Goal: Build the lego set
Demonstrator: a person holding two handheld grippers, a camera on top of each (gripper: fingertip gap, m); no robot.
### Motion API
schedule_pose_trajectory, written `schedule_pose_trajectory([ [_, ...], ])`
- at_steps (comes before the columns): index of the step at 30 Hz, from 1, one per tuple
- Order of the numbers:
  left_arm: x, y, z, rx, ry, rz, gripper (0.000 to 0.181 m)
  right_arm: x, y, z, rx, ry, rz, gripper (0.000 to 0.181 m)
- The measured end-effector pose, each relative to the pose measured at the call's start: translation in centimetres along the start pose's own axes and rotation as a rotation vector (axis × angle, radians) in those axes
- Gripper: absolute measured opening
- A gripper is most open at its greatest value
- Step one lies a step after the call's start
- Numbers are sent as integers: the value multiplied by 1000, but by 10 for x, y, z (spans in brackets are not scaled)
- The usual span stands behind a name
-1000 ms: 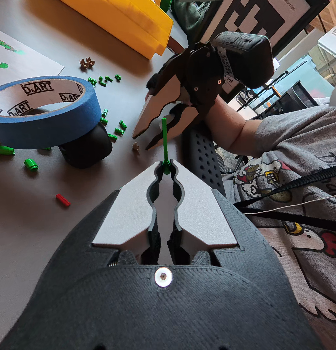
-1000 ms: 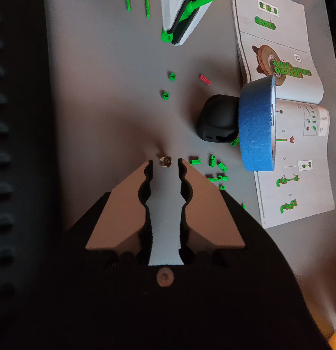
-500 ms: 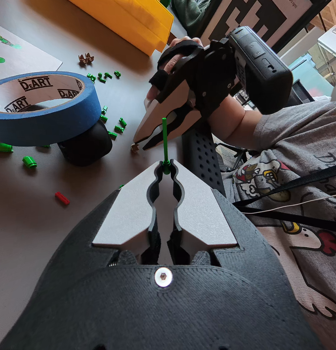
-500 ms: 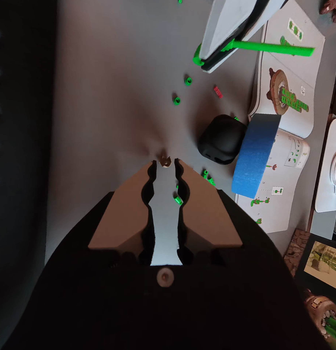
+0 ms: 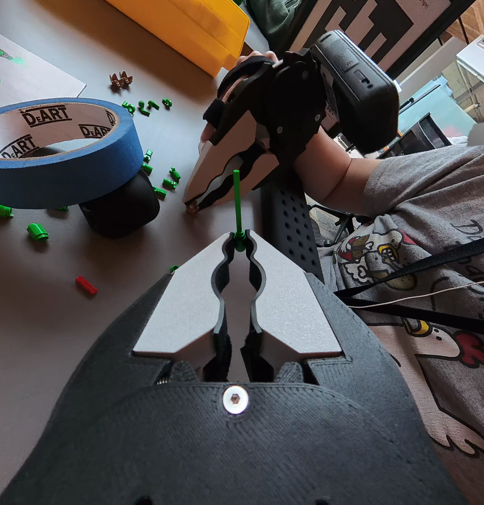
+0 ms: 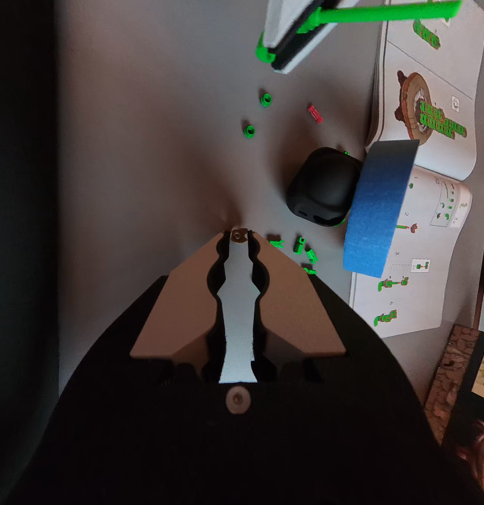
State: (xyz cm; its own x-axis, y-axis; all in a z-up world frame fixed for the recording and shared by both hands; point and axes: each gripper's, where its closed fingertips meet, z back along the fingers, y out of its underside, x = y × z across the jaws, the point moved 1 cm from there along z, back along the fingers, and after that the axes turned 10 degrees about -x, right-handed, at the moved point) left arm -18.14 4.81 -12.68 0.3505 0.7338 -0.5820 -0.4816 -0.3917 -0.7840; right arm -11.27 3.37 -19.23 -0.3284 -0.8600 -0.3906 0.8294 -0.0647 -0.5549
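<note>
Two grippers work over the grey table [image 5: 30, 341], and the blue tape roll [image 5: 63, 153] makes a handy landmark. The left gripper [image 5: 238, 240] is clamped on a green lego axle [image 5: 237, 202], pinching its collared base so the thin rod sticks straight out past the fingertips, raised off the table on the side of the roll nearest the person. The right gripper [image 6: 237, 235] has its tips down at the table beside the roll, closed in around a small brown lego piece [image 6: 238, 235] that sits between them; seen from the left wrist, that piece [image 5: 192, 207] touches the tabletop. A black rounded case [image 6: 322, 188] props the tape roll up. Small green lego pieces [image 6: 298, 246] lie scattered between the roll and the right gripper's tips. A red lego pin [image 5: 86, 285] lies alone in front of the roll. An open instruction booklet [image 6: 426, 218] lies beneath the roll, and a yellow bin [image 5: 186, 24] stands beyond it.
</note>
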Motion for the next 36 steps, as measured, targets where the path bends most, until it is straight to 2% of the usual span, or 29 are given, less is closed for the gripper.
schedule_pose_trajectory([
  [6, 1, 2, -1, 8, 0, 6, 6, -1, 4, 2, -50, -1, -120, 13],
  [12, 1, 4, -3, 17, 2, 10, 6, 2, 3, 3, -78, -72, -303, 26],
  [17, 1, 4, -3, 19, 3, 12, 6, -4, -6, 7, -84, -60, -326, 22],
  [22, 1, 4, -2, 19, 6, 16, 6, -2, 1, 6, -45, -64, -297, 20],
  [36, 3, 8, -4, 36, 6, 26, 6, 0, 3, 5, -52, -84, -345, 12],
])
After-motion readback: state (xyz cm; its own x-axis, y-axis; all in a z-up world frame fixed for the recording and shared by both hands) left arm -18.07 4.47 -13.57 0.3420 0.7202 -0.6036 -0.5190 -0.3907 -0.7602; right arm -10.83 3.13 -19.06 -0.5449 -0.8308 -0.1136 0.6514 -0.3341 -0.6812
